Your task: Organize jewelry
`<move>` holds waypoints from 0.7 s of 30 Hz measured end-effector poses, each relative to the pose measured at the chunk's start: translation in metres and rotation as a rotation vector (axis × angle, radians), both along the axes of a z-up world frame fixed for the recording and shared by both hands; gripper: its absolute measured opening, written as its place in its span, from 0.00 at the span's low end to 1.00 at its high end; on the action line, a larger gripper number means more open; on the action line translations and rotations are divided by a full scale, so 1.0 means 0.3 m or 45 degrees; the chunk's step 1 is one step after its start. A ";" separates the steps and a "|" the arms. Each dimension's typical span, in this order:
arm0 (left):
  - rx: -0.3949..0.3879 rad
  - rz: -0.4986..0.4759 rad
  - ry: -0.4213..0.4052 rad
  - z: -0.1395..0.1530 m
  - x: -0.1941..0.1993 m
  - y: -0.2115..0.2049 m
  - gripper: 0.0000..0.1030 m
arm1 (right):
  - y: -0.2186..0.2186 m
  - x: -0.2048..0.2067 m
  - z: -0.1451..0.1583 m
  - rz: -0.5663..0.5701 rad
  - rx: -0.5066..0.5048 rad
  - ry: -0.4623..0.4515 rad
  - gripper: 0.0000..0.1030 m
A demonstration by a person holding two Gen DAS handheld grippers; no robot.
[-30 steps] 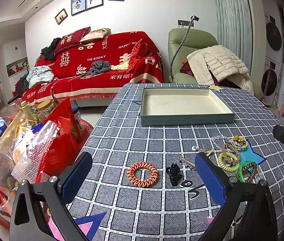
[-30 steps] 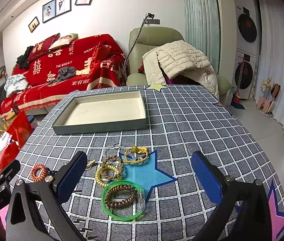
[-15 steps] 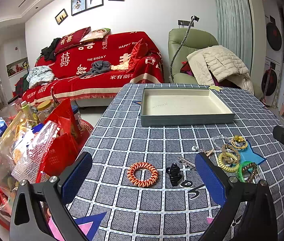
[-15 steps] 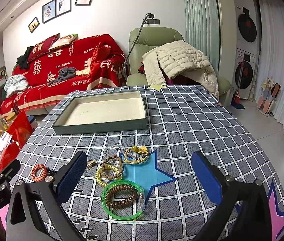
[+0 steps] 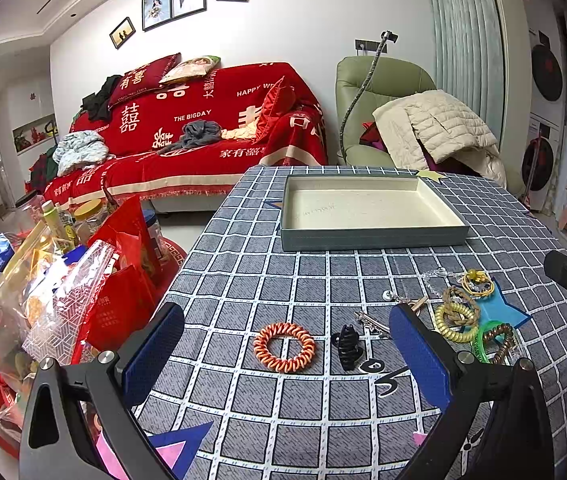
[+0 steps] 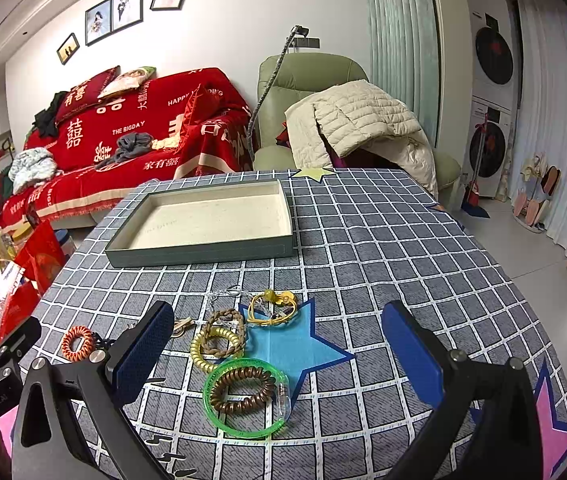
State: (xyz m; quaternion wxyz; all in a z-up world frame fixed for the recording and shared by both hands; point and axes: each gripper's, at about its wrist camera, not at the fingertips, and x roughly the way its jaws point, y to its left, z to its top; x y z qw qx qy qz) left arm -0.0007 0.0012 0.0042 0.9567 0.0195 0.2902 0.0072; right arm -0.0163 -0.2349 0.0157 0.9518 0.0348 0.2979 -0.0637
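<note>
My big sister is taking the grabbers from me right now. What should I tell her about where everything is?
Left gripper: open, holding nothing, over the orange coil tie and black claw clip.
Right gripper: open, holding nothing, over the green bangle with the brown coil tie inside it.
Nearby: yellow coil tie, braided bracelet, gold bracelet, silver clip.
Tray: at the back of the table, nothing in it.
Done: nothing yet. Left: move every piece into the tray.
</note>
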 end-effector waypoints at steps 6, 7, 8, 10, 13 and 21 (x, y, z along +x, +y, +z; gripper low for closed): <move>0.000 0.000 0.000 0.000 0.000 0.000 1.00 | 0.000 0.000 0.000 0.000 0.001 0.000 1.00; 0.001 0.000 0.000 0.000 0.000 0.000 1.00 | 0.000 0.000 -0.001 0.000 0.001 0.000 1.00; 0.002 0.000 0.001 0.000 0.000 0.000 1.00 | 0.002 0.000 0.001 0.000 0.001 0.000 1.00; 0.000 0.000 0.001 0.001 -0.001 0.000 1.00 | 0.001 0.000 0.001 0.000 0.001 0.001 1.00; 0.001 0.000 -0.001 -0.001 -0.001 0.000 1.00 | 0.003 -0.001 -0.001 0.000 0.001 0.002 1.00; 0.000 -0.002 0.008 -0.001 0.001 0.001 1.00 | 0.004 -0.001 0.000 0.001 0.002 0.003 1.00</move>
